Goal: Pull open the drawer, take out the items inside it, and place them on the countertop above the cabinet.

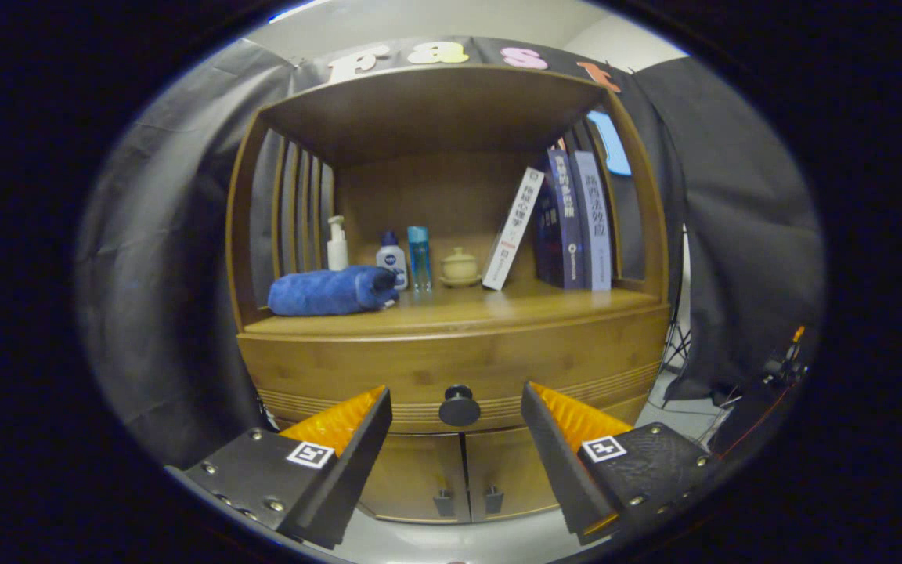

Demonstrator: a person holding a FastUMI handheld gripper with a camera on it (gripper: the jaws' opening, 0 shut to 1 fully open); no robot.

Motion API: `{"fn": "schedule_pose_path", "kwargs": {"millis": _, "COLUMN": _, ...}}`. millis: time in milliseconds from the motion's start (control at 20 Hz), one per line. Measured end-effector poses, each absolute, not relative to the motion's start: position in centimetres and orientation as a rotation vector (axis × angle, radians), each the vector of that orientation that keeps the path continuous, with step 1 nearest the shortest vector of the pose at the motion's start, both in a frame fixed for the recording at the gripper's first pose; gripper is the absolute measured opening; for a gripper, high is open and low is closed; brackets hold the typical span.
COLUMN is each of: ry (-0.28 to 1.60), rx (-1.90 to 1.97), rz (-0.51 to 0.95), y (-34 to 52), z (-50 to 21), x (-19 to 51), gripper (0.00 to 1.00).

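**Gripper lined up on a closed drawer's knob**

Nearest the camera, the hand-held two-finger gripper [457,439] was spread wide and held nothing. Its two fingers [349,454] pointed forward, framing the small round dark knob [460,406], which sat between and beyond their tips without touching either. That centring looked deliberate, probably so the fingers could close on the knob and pull.

The knob belonged to the wide curved wooden drawer [451,364], which was closed, so whatever lay inside was hidden. Below it were two small wooden cabinet doors [463,474], also closed.

Above the drawer ran the wooden countertop [459,313]. It already carried a rolled blue towel [332,291], a white pump bottle [337,244], a short white bottle with a blue cap [392,258], a slim clear blue bottle [419,256], a small lidded cream pot [460,267] and several books [568,223], one leaning. The bare middle front seemed the likeliest landing spot.
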State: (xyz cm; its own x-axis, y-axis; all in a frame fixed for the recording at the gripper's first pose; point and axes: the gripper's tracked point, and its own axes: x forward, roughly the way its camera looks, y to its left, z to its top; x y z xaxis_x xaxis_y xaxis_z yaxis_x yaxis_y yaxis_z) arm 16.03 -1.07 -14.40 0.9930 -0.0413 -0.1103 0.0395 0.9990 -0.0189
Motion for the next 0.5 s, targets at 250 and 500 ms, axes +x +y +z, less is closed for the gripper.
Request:
{"fn": "schedule_pose_path", "kwargs": {"millis": 250, "ry": 0.159, "rx": -0.059, "rz": -0.052, "y": -1.9, "z": -17.2, "x": 20.4, "gripper": 0.91}}
{"fn": "schedule_pose_path", "kwargs": {"millis": 500, "ry": 0.165, "rx": -0.041, "rz": -0.042, "y": -1.7, "z": -18.0, "x": 22.7, "gripper": 0.43}}
